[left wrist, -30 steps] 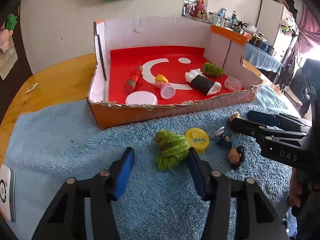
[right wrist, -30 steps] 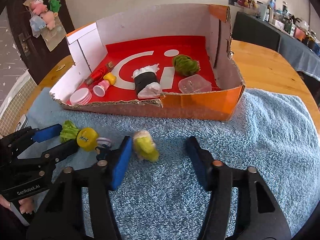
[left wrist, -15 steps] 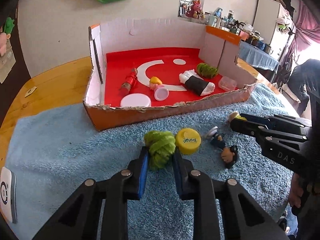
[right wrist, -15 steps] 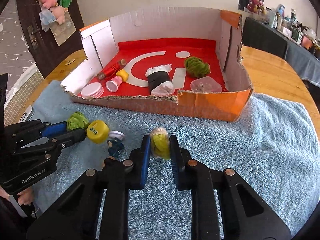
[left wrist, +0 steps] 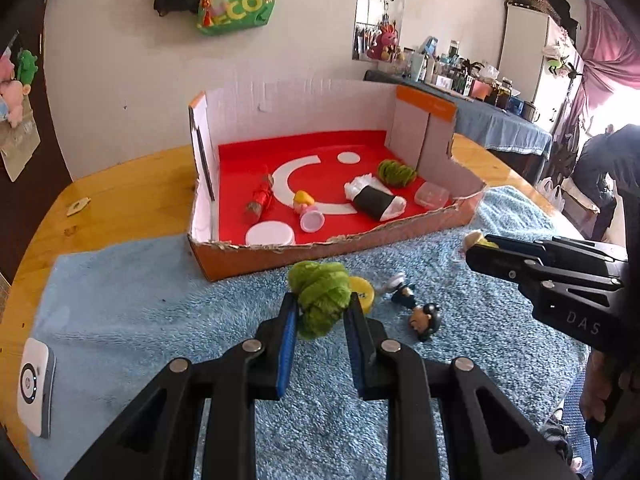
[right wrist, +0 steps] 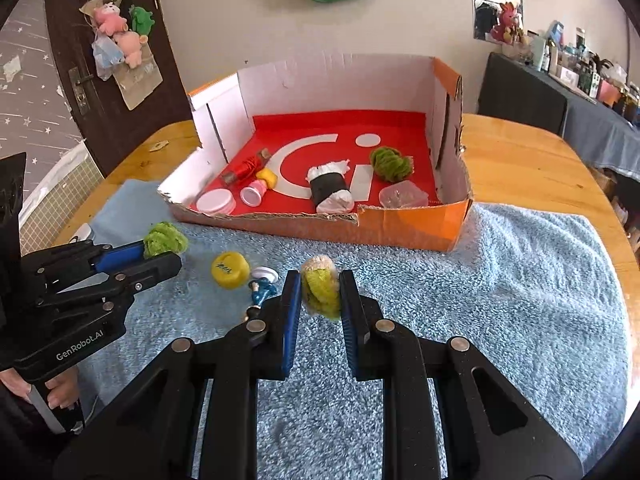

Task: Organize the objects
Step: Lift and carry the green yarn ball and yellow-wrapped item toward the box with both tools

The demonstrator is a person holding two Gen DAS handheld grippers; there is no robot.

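My left gripper (left wrist: 320, 312) is shut on a green yarn ball (left wrist: 320, 294) and holds it above the blue towel (left wrist: 140, 300); it also shows in the right wrist view (right wrist: 164, 240). My right gripper (right wrist: 320, 292) is shut on a yellow plush toy (right wrist: 320, 288), lifted off the towel; in the left wrist view only its tip (left wrist: 478, 239) shows. A yellow cap (right wrist: 230, 270), a white-and-blue small toy (right wrist: 262, 284) and a small figurine (left wrist: 424, 318) lie on the towel. The cardboard box (right wrist: 416, 228) with a red floor stands behind.
In the box lie a second green yarn ball (right wrist: 390, 164), a black-and-white roll (right wrist: 330, 188), a clear lid (right wrist: 402, 196), a white lid (right wrist: 216, 202), a pink cup (right wrist: 252, 196) and a red cracker (right wrist: 244, 170). A white device (left wrist: 34, 388) lies at the towel's left edge.
Both grippers closed from wide open onto their objects, the left on the green yarn ball, the right on the yellow plush toy, and have lifted them off the towel.
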